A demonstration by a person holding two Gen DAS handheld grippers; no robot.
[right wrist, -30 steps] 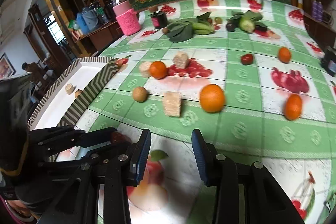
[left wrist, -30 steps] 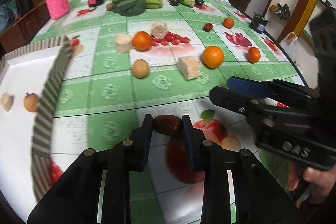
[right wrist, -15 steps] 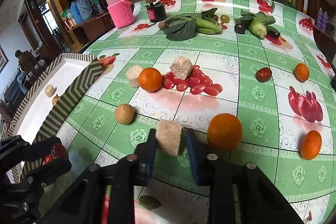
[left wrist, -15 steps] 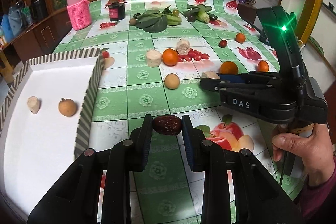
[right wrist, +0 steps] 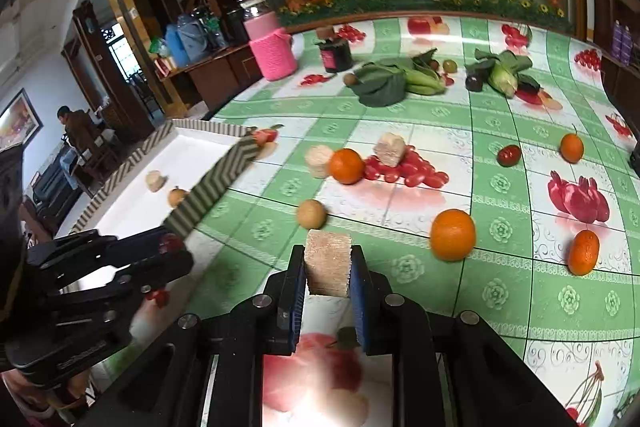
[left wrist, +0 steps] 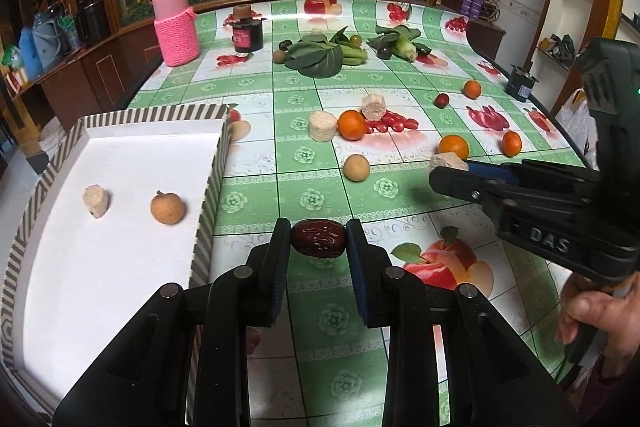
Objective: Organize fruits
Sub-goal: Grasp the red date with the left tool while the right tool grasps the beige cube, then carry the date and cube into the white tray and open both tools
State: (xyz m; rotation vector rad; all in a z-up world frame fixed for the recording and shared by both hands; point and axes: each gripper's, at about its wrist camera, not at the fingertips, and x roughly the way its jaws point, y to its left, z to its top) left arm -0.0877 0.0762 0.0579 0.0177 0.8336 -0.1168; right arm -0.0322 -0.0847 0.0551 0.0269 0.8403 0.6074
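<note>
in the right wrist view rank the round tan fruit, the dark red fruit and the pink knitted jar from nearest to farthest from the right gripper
From the right gripper:
1. Round tan fruit, just ahead-left.
2. Dark red fruit, ahead-right.
3. Pink knitted jar, at the table's far left edge.

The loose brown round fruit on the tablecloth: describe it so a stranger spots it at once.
Start at the striped-rim white tray on the green checked table. Right of it, on a green square, lies the brown round fruit, below the leftmost orange. Unlike the oranges it is dull tan, and unlike its twin, it lies outside the tray.
</note>
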